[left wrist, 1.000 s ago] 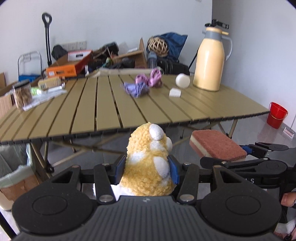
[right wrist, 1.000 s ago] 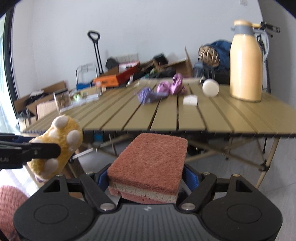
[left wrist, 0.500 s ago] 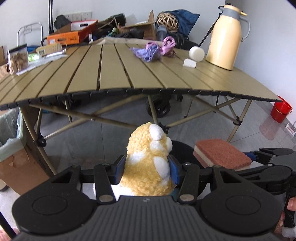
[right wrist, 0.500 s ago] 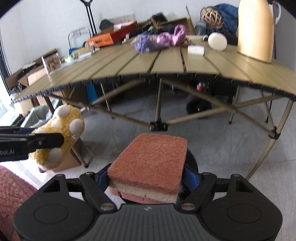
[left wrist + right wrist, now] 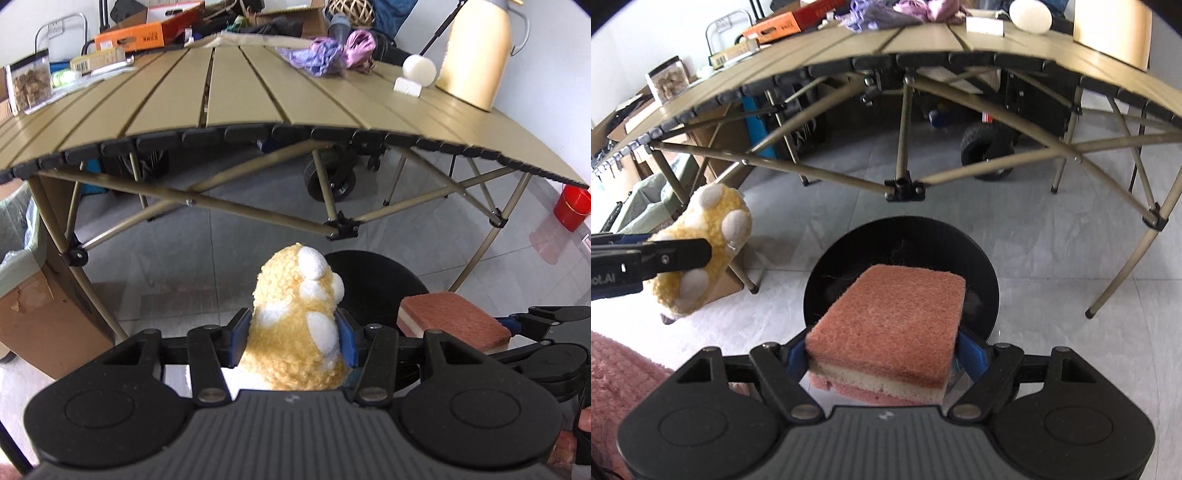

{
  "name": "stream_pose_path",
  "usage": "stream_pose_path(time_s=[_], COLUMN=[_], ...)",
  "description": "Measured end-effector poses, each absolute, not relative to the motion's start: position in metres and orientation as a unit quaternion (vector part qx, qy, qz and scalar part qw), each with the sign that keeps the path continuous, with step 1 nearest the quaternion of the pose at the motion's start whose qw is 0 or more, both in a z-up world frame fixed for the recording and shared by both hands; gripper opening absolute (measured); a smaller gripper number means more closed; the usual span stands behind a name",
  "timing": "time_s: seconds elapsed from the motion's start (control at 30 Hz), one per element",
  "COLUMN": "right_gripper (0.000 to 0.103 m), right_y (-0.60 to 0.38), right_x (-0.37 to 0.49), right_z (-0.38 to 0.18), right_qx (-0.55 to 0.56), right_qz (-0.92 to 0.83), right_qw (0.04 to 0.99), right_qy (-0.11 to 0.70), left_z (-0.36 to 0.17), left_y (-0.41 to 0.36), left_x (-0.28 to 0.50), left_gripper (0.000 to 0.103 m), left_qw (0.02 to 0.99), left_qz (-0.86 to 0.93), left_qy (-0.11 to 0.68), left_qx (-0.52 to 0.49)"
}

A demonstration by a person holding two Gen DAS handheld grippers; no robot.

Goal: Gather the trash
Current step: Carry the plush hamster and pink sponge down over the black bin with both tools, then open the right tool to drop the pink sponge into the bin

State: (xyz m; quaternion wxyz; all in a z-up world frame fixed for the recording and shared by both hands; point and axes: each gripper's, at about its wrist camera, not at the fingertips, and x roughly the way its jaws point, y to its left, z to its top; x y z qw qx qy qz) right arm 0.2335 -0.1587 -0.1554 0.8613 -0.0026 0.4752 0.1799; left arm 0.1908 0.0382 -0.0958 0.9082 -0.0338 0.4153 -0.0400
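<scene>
While both grippers point steeply down at the grey floor in front of the slatted table (image 5: 236, 96), each with a load. Left gripper (image 5: 291, 341): blue pads pinching a yellow plush paw (image 5: 297, 325) with white toe patches, held upright between the fingers. Right gripper (image 5: 882, 360): jaws clamped on the sides of a reddish scouring sponge (image 5: 892, 317) with a pale middle layer, lying flat and level. Directly below the sponge, on the floor: round black bin (image 5: 905, 236), its opening partly hidden behind the sponge. From the left wrist view, same bin just behind the plush paw, sponge to its right. Left at the table's far edge: crumpled purple wrappers (image 5: 319, 57), a white ball (image 5: 419, 70) touching a small white block (image 5: 407, 87), and a cream thermos jug (image 5: 476, 51) near the far right corner. Clear snack container (image 5: 29, 85) at the left edge. Red bucket (image 5: 574, 206) on the floor beyond the right end.
</scene>
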Motion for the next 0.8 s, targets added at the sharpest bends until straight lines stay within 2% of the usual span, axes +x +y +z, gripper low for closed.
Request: stream_pose_path(time_s=[0.8], right_gripper=[0.079], right_y=[-0.122], right_x=[0.299], right_z=[-0.202], right_qx=[0.016], right_qz=[0.142], right_qw=[0.829], right_qy=[0.541], left_z=[-0.123], left_y=[0.078], left_x=[0.224], left_gripper=[0.049], left_qw=[0.893], left_qz=[-0.008], left_qy=[0.444], left_qx=[-0.074])
